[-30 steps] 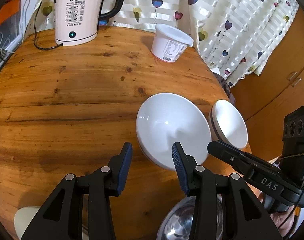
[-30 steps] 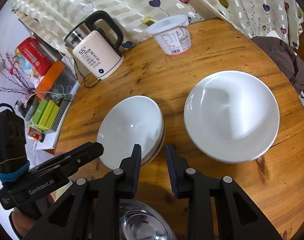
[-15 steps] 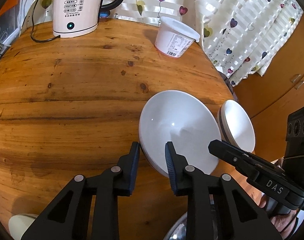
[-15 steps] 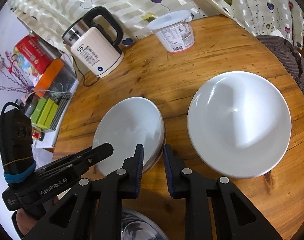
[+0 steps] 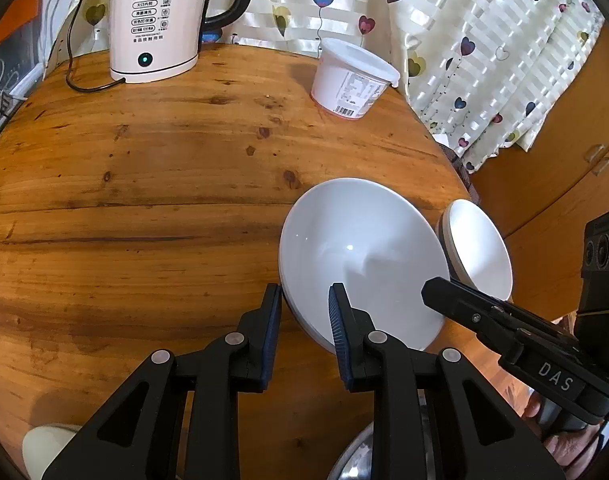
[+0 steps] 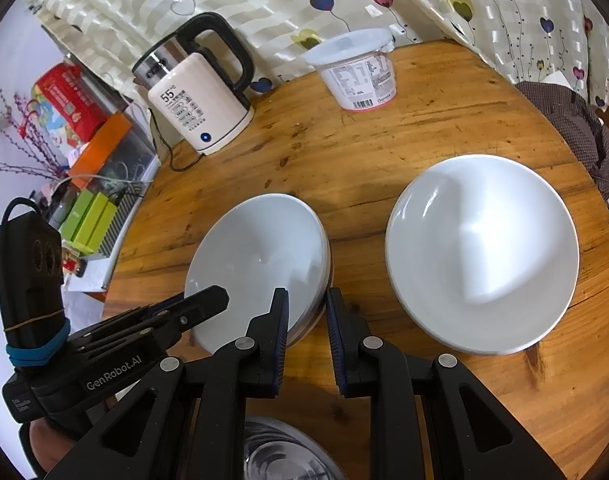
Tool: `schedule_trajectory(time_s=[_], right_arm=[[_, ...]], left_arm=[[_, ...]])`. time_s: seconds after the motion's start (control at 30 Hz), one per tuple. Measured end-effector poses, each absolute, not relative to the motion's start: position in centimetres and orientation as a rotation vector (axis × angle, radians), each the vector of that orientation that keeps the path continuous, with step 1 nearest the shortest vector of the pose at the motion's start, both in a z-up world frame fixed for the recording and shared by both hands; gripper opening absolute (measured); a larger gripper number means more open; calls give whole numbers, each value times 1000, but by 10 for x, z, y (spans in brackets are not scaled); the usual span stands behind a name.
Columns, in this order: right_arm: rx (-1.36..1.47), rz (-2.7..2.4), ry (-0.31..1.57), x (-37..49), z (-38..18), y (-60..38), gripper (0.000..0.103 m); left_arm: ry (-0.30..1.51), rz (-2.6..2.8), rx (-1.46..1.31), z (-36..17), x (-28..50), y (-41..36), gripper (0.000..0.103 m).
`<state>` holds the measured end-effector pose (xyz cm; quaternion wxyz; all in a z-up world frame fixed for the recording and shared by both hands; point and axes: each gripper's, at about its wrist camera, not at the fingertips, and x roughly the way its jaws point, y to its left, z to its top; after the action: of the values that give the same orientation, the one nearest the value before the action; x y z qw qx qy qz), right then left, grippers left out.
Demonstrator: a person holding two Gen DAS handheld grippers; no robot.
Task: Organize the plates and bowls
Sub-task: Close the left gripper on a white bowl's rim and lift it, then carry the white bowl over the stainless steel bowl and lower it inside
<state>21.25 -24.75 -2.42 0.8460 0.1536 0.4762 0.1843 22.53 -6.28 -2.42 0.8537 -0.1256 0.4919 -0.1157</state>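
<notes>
Now the left tongs (image 5: 304,308) and right tongs (image 6: 306,312) have just closed on opposite rims of a bowl (image 5: 364,248) on the table (image 5: 144,200). It looks breakable and slippery; lift by the rim.

A round wooden table (image 6: 384,152) seen from above a black two-finger right gripper (image 6: 307,322). Its blue-padded fingers (image 6: 281,320) have just been closing and now pinch the near rim of a stack of white bowls (image 6: 260,256) near the table's left edge. A wider white plate stack (image 6: 484,248) sits just beside it, towards the right edge. At the far edge stand a cream electric kettle (image 6: 200,112) and a lidded white tub (image 6: 360,76). The left gripper (image 6: 208,300) reaches in from the lower left, its tip over the bowls.
</notes>
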Motion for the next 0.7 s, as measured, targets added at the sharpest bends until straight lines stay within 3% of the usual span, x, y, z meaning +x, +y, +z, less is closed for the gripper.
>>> schedule_trajectory(time_s=[0.7], right_arm=[[298,392,931,171,16,-247,19]], left_arm=[[955,-260,-246,14,185,-67,25]])
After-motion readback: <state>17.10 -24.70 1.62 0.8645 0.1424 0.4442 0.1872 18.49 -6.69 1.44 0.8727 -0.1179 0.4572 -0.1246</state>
